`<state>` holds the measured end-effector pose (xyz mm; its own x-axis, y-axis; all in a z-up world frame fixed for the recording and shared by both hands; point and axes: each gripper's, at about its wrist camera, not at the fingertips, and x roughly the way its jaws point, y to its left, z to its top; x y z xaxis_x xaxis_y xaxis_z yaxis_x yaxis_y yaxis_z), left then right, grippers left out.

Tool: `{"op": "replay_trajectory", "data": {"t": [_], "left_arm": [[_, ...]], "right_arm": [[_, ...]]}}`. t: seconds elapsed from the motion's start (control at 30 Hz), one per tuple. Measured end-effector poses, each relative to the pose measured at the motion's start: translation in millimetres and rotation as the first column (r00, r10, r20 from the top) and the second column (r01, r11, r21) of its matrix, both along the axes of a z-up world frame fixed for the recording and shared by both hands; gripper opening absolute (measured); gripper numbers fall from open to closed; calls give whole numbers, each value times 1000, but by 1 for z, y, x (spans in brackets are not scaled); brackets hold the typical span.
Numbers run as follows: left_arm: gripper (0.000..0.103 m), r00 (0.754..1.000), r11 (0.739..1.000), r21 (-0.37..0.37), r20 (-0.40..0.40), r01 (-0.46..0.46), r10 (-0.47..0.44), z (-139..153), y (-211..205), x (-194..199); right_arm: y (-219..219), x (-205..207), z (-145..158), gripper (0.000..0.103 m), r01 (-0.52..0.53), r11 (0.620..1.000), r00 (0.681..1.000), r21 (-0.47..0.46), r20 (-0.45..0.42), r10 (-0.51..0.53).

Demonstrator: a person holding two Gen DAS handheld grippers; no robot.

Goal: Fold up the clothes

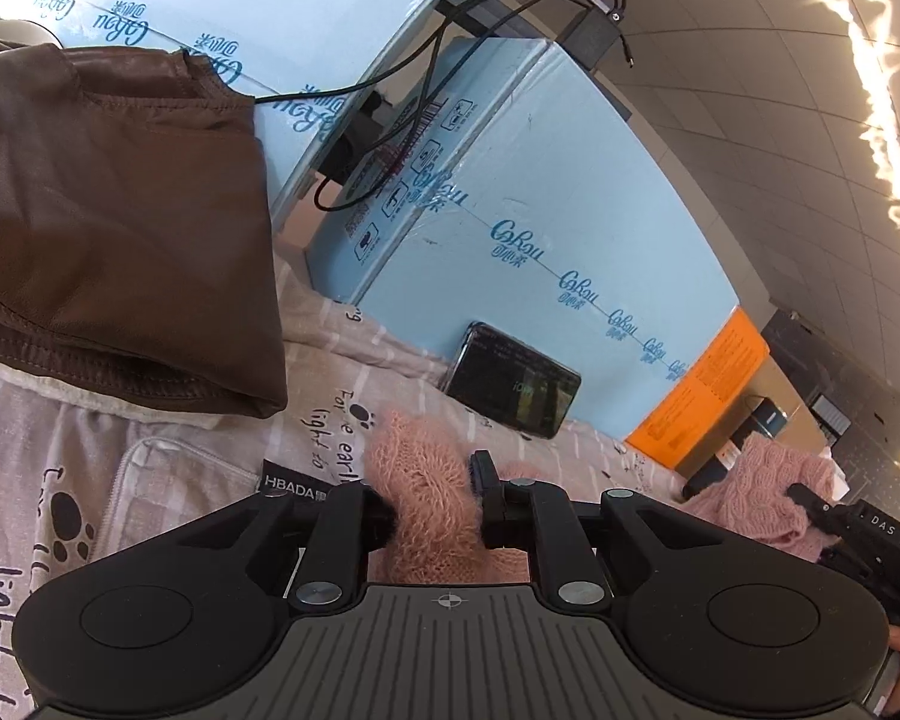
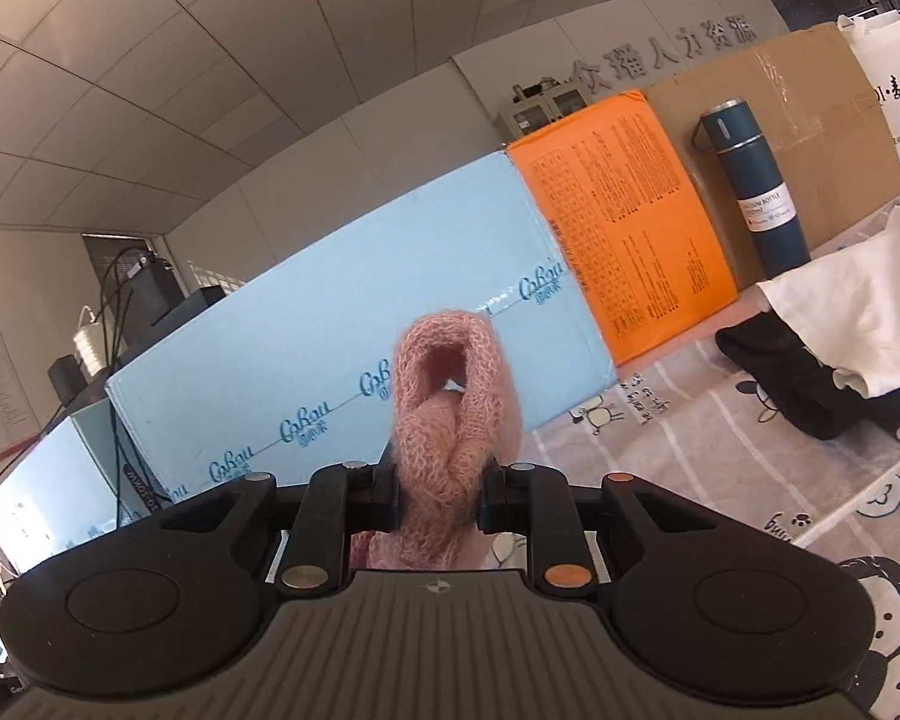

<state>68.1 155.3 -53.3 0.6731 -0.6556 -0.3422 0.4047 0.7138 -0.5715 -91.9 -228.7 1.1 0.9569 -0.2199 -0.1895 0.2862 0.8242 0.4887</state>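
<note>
Left wrist view: we are looking along the left gripper (image 1: 432, 498), whose jaws are closing tight on a bunch of the fuzzy pink knitted garment (image 1: 417, 468), just above the grey printed bedsheet (image 1: 78, 480). Further right, the right gripper (image 1: 810, 510) is holding another part of the same pink knit. In the right wrist view, the right gripper (image 2: 438, 492) is also pinching nearly shut on a twisted loop of the pink knit (image 2: 450, 408), which is sticking up between the fingers. So the garment is hanging between our two grippers, lifted off the sheet.

We are judging the risks as follows. The knit is loose and stretchy, so pulling the two grips apart could distort it or let a thin pinch slide out. The twisted loop in the right grip suggests that the cloth may lie down with a twist instead of flat. The black phone (image 1: 510, 381) leaning on the light blue cardboard box (image 1: 570, 180) is sitting near, and a swinging hem could knock it.

We are counting: two grippers, one pink garment, one folded brown leather-like garment (image 1: 120, 228), one white cloth (image 2: 858, 324) over one black cloth (image 2: 792, 378), one dark blue vacuum bottle (image 2: 756, 180), one orange box (image 2: 624, 222).
</note>
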Motion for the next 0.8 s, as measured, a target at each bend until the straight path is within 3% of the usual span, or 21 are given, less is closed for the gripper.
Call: {"op": "replay_trajectory", "data": {"t": [0.27, 0.37, 0.47, 0.53, 0.6, 0.7, 0.8], "left_arm": [[19, 999, 999, 47, -52, -6, 8, -12, -2, 8], [19, 999, 999, 46, -52, -7, 10, -13, -1, 7], [19, 999, 999, 47, -49, -12, 15, -12, -1, 6], [19, 999, 999, 49, -48, -13, 15, -12, -2, 6], [19, 999, 999, 50, -48, -13, 16, -12, -2, 6], [19, 999, 999, 49, -48, -14, 17, -11, -3, 5], [19, 999, 999, 50, -47, -14, 17, -11, -3, 5]], "right_arm": [[-24, 22, -43, 19, 94, 995, 971, 13, -221, -89], [-25, 25, -46, 22, 122, 993, 959, -9, -258, -120], [-23, 22, -44, 40, 197, 978, 941, -64, -268, -207], [-21, 16, -39, 45, 230, 969, 939, -95, -241, -247], [-18, 11, -34, 58, 253, 959, 939, -123, -209, -275], [-7, 10, -23, 77, 163, 972, 967, -167, -167, -191], [9, 24, -20, 86, -26, 978, 971, -208, -237, -25]]}}
